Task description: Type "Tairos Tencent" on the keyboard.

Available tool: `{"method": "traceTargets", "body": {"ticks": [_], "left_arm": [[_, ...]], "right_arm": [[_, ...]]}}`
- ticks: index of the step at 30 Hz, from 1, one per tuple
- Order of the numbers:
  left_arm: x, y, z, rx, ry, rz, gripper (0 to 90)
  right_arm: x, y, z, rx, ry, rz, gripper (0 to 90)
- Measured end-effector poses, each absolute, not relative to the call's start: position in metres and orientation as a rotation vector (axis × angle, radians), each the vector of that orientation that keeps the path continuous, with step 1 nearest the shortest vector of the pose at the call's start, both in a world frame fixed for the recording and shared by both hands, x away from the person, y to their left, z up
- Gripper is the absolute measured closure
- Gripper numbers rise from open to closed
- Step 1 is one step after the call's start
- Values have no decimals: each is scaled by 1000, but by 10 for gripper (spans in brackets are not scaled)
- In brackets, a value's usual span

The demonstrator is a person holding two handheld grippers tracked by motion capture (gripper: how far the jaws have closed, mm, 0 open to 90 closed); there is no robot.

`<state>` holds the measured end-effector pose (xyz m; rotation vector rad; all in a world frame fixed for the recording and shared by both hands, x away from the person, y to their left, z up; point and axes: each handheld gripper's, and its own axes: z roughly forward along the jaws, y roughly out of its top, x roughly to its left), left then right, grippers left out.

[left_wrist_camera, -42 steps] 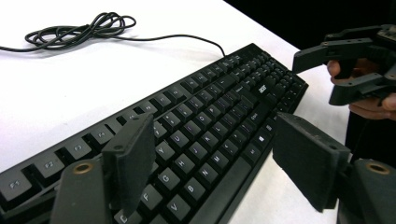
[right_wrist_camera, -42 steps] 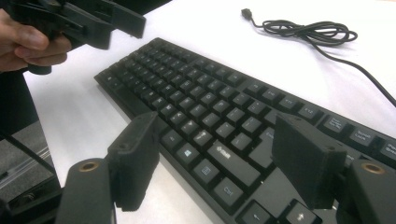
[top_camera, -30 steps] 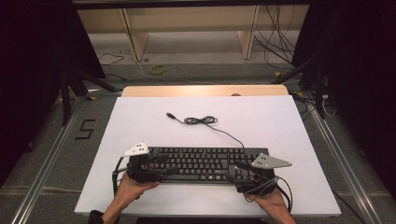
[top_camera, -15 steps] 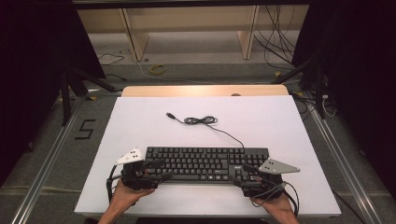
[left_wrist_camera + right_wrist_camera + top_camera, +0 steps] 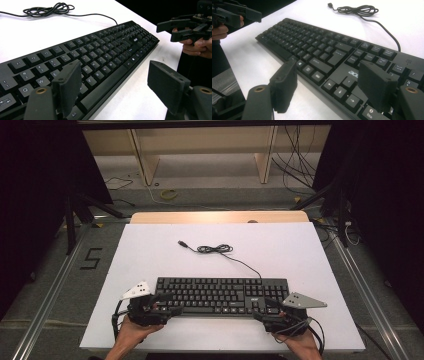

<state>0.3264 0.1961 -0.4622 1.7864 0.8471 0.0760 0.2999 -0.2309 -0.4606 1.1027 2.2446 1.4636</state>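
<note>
The keyboard is lying flat near the front edge of the white worktop, cord trailing behind; we're bracketing its two ends, left tool and right tool both spread apart, empty; we're thinking close evenly, lift level.

keyboard: black, white legends | cable: black | table: white | gripper plates: grey

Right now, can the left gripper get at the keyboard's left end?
Probably yes: the left gripper stands open at the keyboard, its jaws astride the front-left corner, nothing between.
</note>
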Motion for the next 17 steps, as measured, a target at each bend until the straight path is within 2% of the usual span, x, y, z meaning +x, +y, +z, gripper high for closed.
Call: {"method": "traceTargets", "body": {"ticks": [17], "left_arm": [[328, 197, -463, 1781, 856, 88, 268]], "right_arm": [[300, -230, -460, 1106, 2241, 1466, 315]]}}
